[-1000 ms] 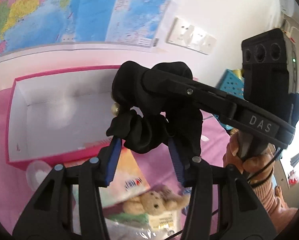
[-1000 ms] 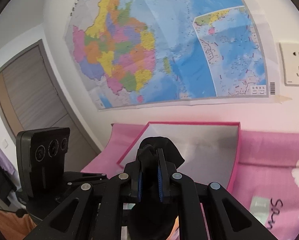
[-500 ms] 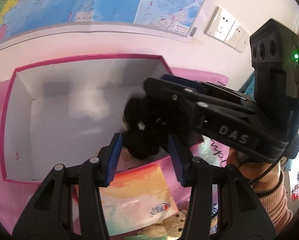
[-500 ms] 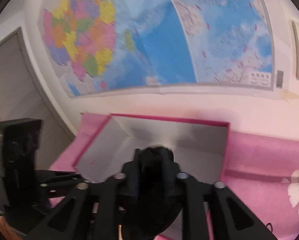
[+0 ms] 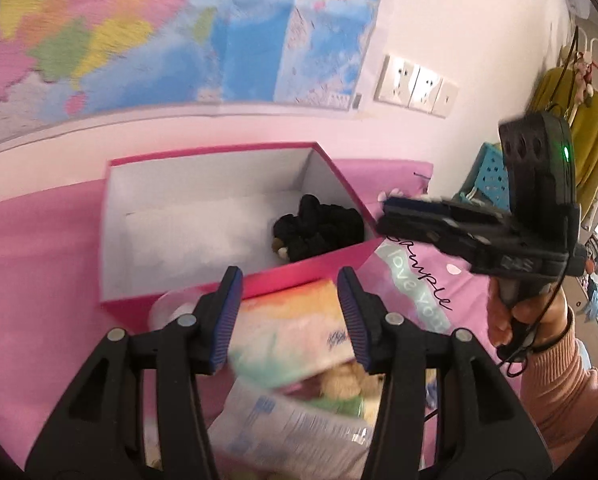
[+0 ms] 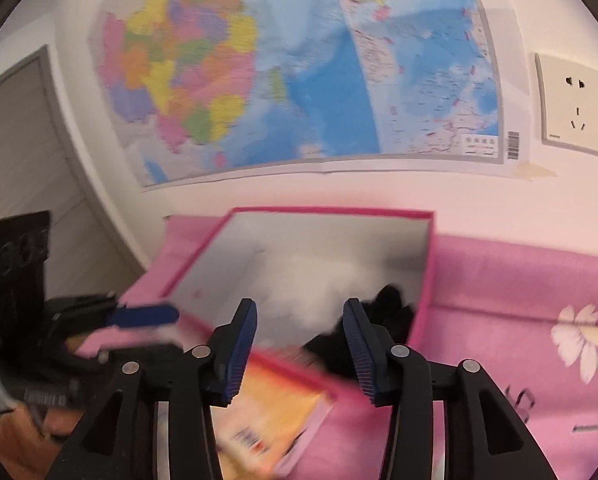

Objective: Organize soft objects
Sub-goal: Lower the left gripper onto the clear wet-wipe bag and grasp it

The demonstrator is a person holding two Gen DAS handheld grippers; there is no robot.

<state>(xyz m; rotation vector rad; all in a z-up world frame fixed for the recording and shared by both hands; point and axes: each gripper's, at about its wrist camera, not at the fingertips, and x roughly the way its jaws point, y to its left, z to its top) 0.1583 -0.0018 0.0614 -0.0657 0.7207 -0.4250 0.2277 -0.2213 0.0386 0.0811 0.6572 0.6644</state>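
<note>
A black scrunchie (image 5: pixel 319 232) lies inside the pink box (image 5: pixel 227 152), in its near right corner, and nothing holds it. My left gripper (image 5: pixel 287 276) hovers just in front of the box's near wall. Its jaws are opening and nothing is between them. To the right of the box, a hand holds my right gripper (image 5: pixel 387 212) level. In the right wrist view the right gripper (image 6: pixel 300 308) is opening and holds nothing, with the scrunchie (image 6: pixel 383 312) just beyond its right finger. The left gripper (image 6: pixel 167 320) shows at the left, blurred.
A colourful tissue pack (image 5: pixel 295 336), a small teddy bear (image 5: pixel 347 380) and a clear plastic pack (image 5: pixel 283 428) lie on the pink sheet (image 5: pixel 39 260) in front of the box. A map and sockets (image 5: pixel 415 84) cover the wall. A blue basket (image 5: pixel 487 176) stands far right.
The scrunchie, held up between both grippers a second ago, now lies in the box. The right jaws have opened off it, and both grippers have drawn back from the box.
</note>
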